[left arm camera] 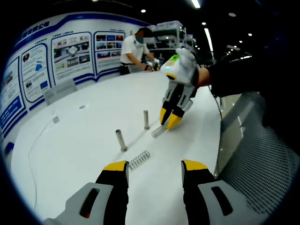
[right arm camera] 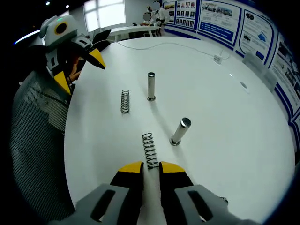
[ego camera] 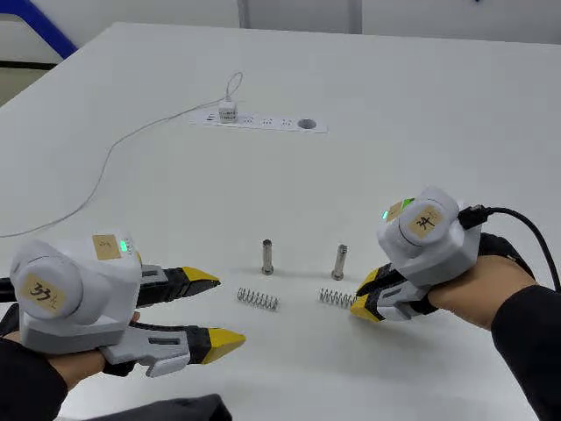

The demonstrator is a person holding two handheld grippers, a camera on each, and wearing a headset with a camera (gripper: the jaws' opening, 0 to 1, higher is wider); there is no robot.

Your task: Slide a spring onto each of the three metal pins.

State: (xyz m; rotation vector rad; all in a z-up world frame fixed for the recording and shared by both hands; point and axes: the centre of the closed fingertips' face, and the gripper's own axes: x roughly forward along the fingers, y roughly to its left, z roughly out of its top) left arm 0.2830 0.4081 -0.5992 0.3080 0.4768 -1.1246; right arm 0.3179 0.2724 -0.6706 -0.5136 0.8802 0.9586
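Note:
Two metal pins stand upright on the white table: the left pin and the right pin. In front of each pin a spring lies flat. The left spring is free. My right gripper has its jaws closed on the near end of the right spring, which still rests on the table. My left gripper hovers open, short of the left spring.
A white power strip with a plug and a trailing cable lies at the far side of the table. A person stands beyond the table's far end. The table's near edge runs close behind both grippers.

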